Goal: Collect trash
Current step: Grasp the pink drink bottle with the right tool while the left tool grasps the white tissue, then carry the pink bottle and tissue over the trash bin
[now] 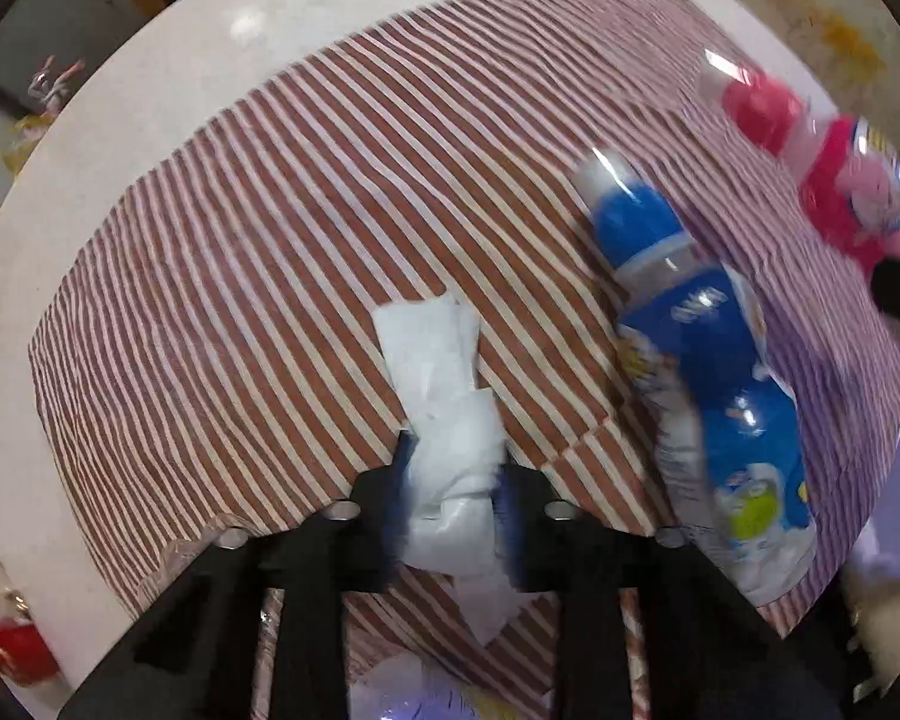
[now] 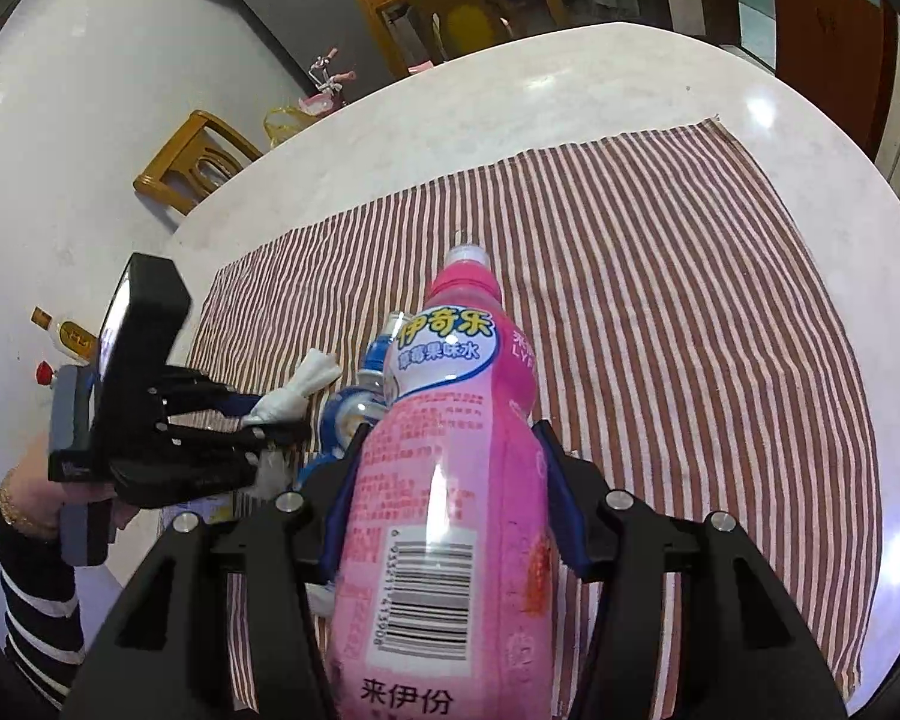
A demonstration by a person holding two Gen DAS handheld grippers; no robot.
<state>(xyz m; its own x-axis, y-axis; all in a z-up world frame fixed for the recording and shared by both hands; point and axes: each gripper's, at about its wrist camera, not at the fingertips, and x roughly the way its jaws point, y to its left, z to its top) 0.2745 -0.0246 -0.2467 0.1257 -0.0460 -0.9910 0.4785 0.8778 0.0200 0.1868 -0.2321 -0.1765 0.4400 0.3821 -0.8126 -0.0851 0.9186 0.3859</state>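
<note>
Just beside blue bottle [image 1: 711, 372], left gripper [image 1: 450, 486] pinching white tissue [image 1: 444, 420] on striped cloth [image 1: 270, 240]; right gripper [image 2: 444, 504] clamping pink bottle [image 2: 450, 450].

Right tool [image 2: 450, 516] grips pink bottle [image 2: 450, 450]; left tool [image 2: 270, 414] apparently pinches tissue [image 2: 297, 387].

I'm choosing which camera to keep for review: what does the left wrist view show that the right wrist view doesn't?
Only the left wrist view: the full blue bottle lying on the striped cloth.

Only the right wrist view: the pink bottle's label and barcode, wooden chairs, the person's striped sleeve.

Both: the crumpled tissue pinched in the left gripper, and the pink bottle in the right gripper.
</note>
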